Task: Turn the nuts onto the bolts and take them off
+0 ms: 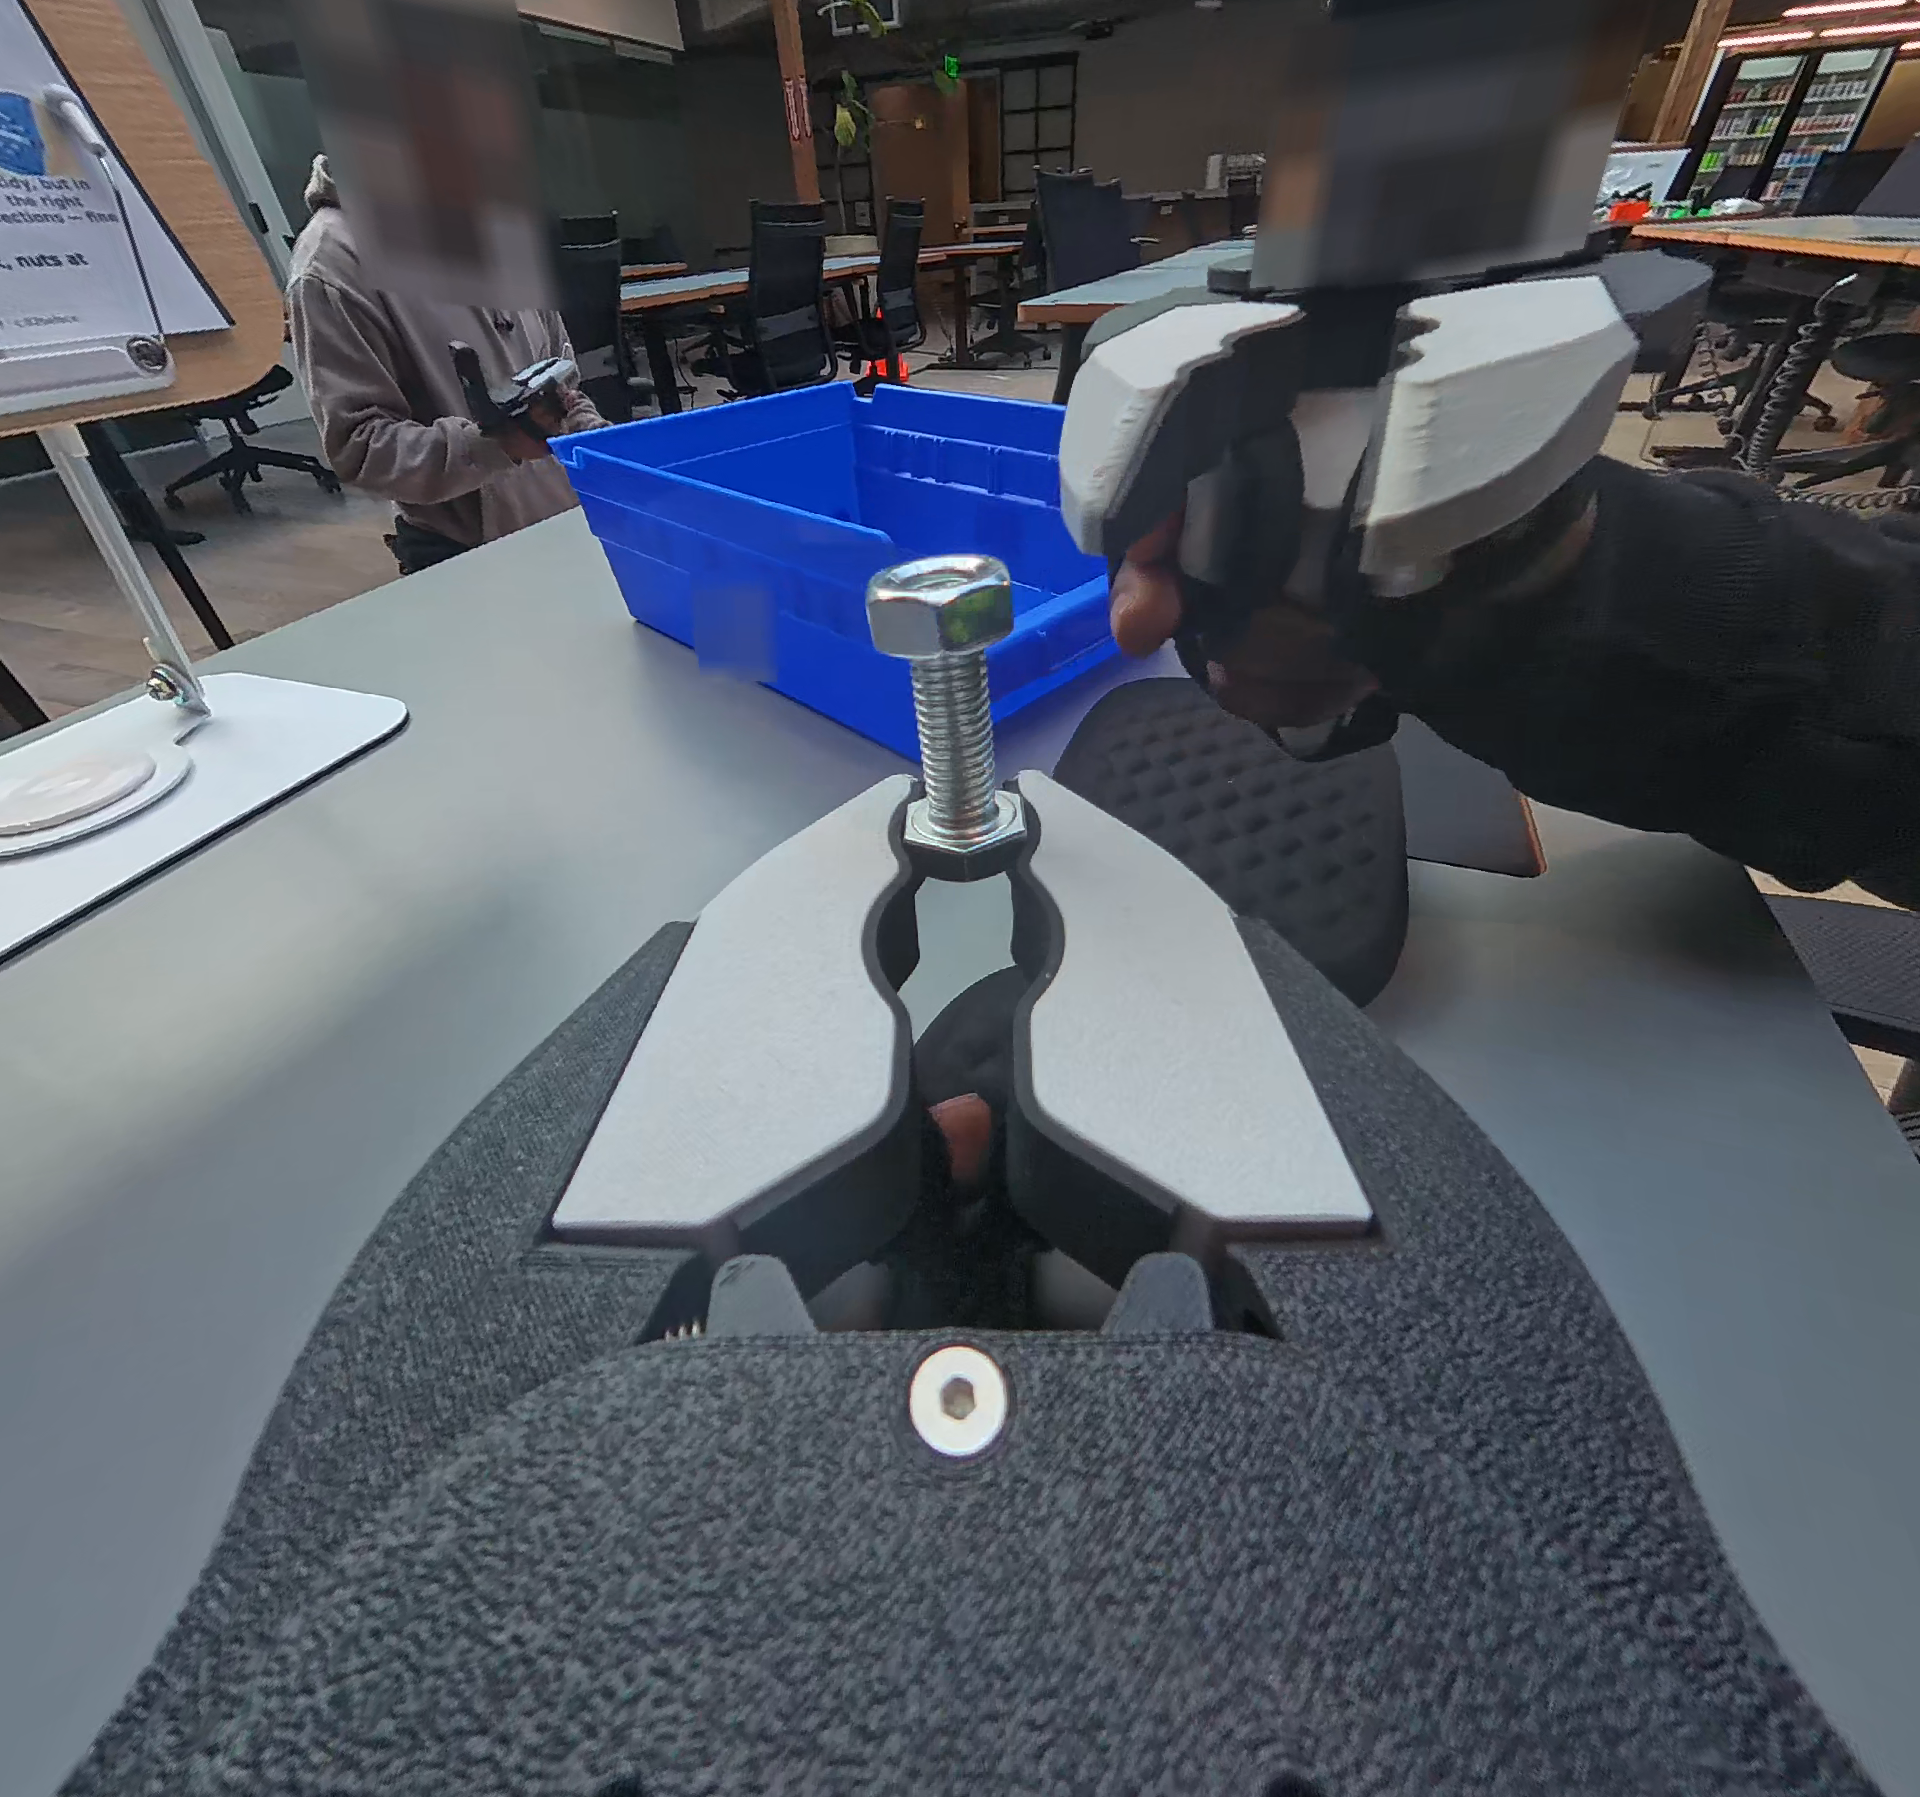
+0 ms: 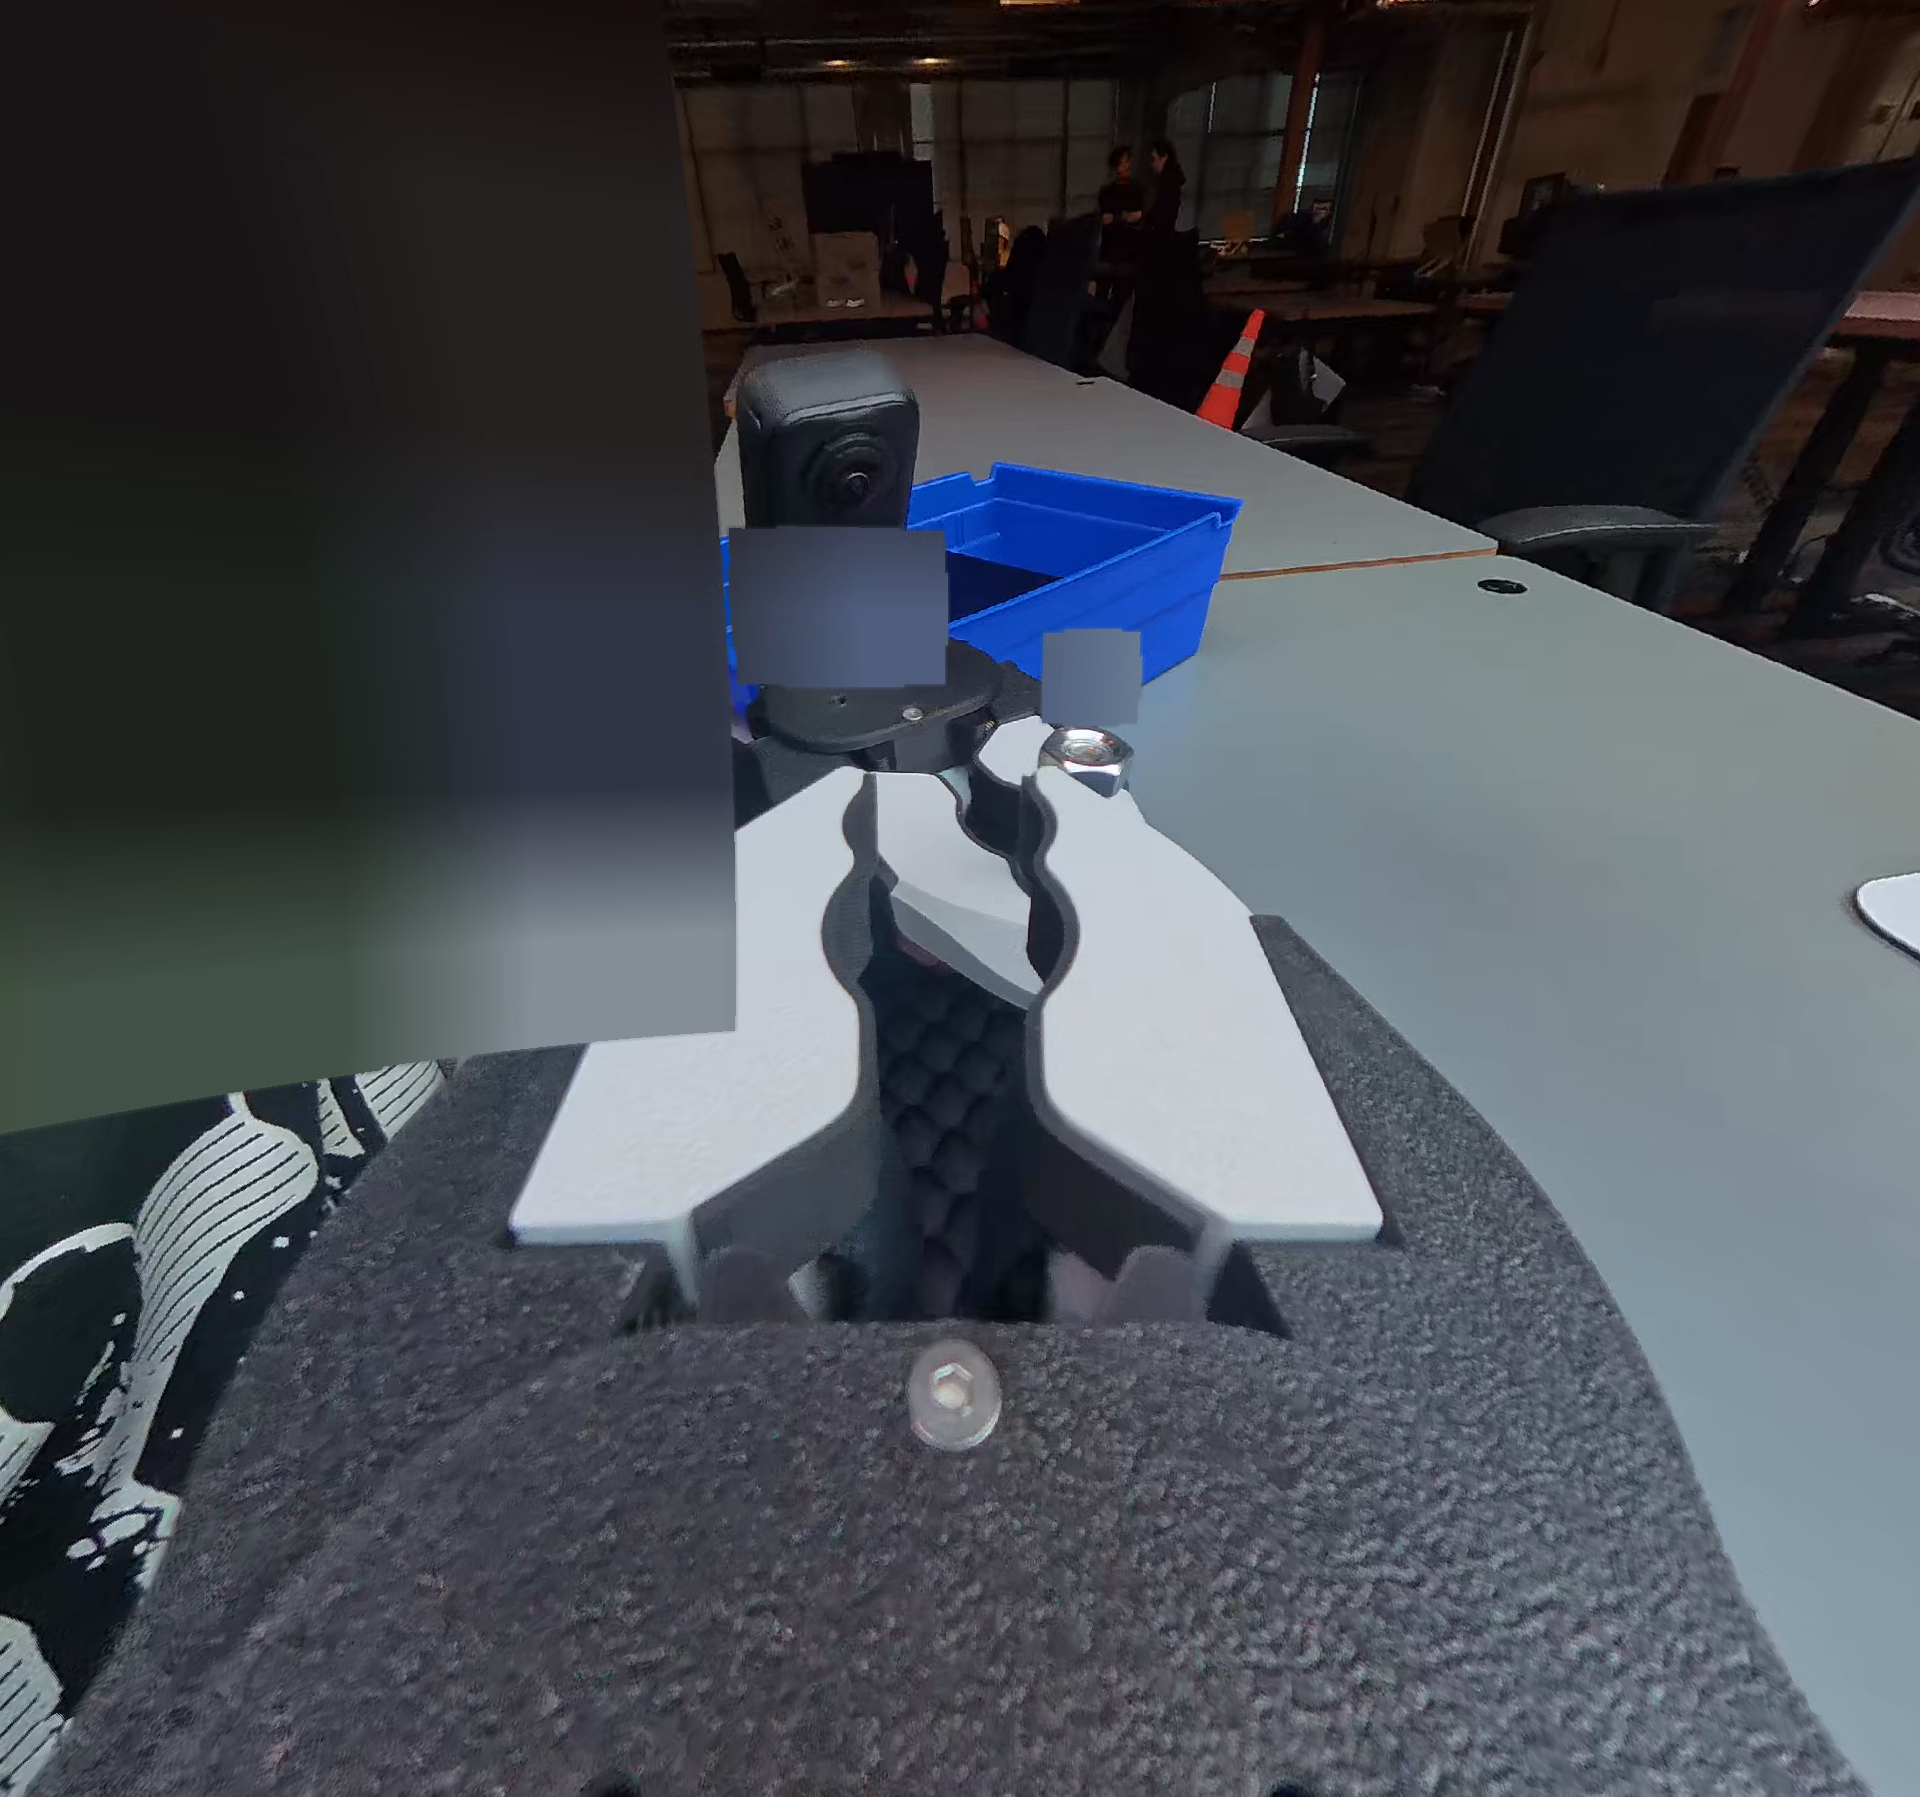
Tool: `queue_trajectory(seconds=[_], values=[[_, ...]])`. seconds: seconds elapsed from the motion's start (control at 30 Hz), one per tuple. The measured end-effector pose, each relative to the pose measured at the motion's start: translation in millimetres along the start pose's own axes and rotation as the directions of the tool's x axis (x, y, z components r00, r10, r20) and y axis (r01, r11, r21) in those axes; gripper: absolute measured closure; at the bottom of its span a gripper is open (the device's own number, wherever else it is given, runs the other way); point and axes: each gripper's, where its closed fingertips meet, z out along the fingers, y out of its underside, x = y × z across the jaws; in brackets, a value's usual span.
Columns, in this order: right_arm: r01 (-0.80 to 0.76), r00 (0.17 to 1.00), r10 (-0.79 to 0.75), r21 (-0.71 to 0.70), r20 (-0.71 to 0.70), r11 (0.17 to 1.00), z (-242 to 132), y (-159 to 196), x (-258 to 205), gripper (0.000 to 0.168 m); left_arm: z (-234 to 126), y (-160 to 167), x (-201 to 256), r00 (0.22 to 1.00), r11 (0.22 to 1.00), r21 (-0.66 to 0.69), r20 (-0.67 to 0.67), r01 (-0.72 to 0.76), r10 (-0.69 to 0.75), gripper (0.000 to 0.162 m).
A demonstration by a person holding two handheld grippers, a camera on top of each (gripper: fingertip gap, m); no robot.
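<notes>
Over the grey table [image 1: 416, 916], near edge:

Left gripper [image 1: 966, 828]: pinched on the nut [image 1: 968, 831], fingertips on opposite flats.

Nut: threaded at the low end of the bolt [image 1: 951, 687]. Bolt upright, head up, shank mostly bare above the nut. Probably early in threading on or late in backing off; direction not determinable.

Right gripper [image 1: 1351, 428]: lifted up and right of the bolt head, clear of it, nearly pressed together on nothing, only a narrow slit between the tips in its own view.

Blue bin [image 1: 727, 521]: on the table behind the bolt, contents hidden.

Remaining, as judged: regrip of the bolt head by the right gripper, further turning.
</notes>
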Motion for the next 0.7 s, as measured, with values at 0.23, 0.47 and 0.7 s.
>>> queue_trajectory(seconds=[0.23,0.47,0.7], values=[[-0.040,0.999,0.040,0.009,-0.016,0.999,19.7,0.9,15.3,0.104,-0.1,-2.8,5.4,1.000,1.000,0.015,-0.027,-0.008,0.008,0.149],[-0.015,0.999,0.017,-0.045,0.046,0.999,41.6,7.3,3.6,0.103,0.3,0.1,3.7,1.000,1.000,0.000,-0.018,-0.008,0.008,0.149],[-0.043,0.999,0.043,-0.014,-0.016,0.999,19.8,6.0,4.0,0.107,-1.6,-1.5,-1.1,1.000,1.000,0.010,0.005,0.002,-0.002,0.148]])
